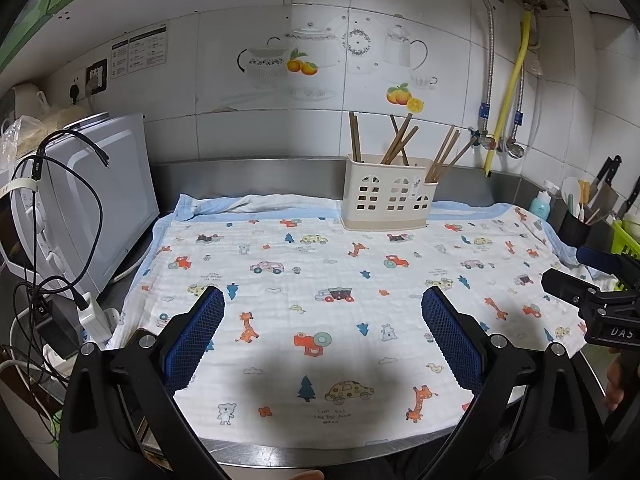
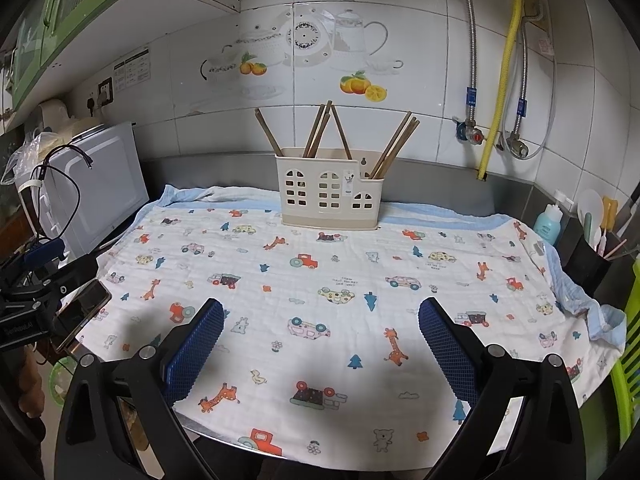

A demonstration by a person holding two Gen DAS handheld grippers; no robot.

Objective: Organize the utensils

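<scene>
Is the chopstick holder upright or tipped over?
Upright. The holder sits flat on the cloth, and the chopsticks stick up out of its top.

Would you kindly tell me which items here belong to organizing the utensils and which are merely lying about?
Belongs to the job:
chopsticks
cream utensil holder

Just lying about:
printed cloth
microwave
blue bottle
black utensil pot
</scene>
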